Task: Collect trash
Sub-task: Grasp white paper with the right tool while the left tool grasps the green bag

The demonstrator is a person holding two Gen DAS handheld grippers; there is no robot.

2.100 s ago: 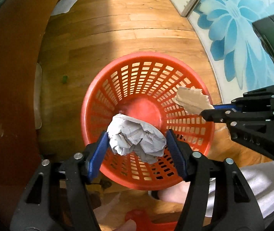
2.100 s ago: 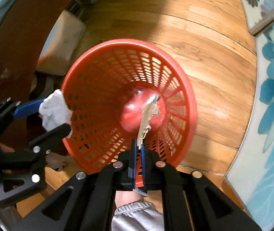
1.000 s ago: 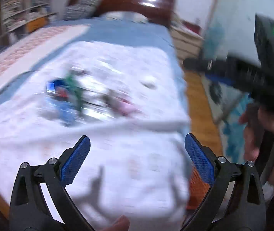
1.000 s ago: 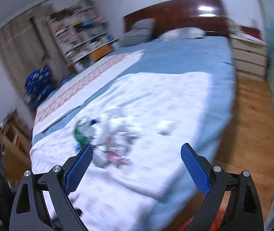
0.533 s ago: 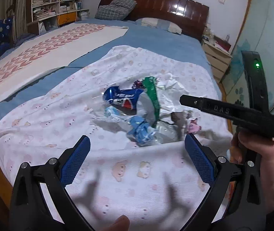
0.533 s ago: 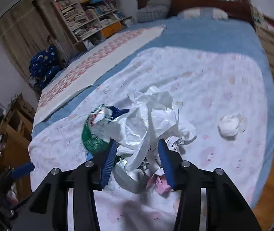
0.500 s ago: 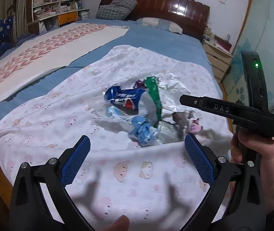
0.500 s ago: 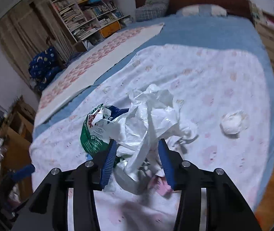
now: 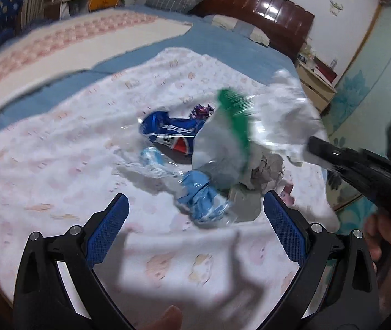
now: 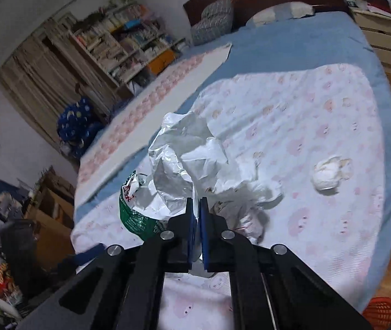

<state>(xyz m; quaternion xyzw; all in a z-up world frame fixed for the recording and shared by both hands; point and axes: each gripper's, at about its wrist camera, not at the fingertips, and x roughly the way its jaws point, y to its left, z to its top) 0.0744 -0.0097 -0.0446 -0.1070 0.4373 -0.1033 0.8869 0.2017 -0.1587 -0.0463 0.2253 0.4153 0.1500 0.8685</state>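
Note:
A heap of trash lies on the white patterned sheet (image 9: 57, 165) of the bed. My right gripper (image 10: 196, 206) is shut on a crumpled white plastic bag (image 10: 184, 154), lifted a little; a green-and-white wrapper (image 10: 133, 214) sits beside it. In the left wrist view the bag (image 9: 283, 118) and green wrapper (image 9: 236, 112) are blurred. My left gripper (image 9: 195, 220) is open and empty, just short of a crushed blue plastic bottle (image 9: 201, 195) and a blue Pepsi wrapper (image 9: 170, 132). Grey crumpled paper (image 9: 267, 170) lies to the right.
A white tissue ball (image 10: 328, 176) lies apart on the sheet to the right. The red basket (image 10: 379, 309) stands on the wooden floor at the bed's right corner. A bookshelf (image 10: 129, 46), headboard and nightstand (image 9: 316, 85) surround the bed.
My right gripper has closed on the white plastic bag and lifted it slightly. My left gripper has moved closer to the heap, still open.

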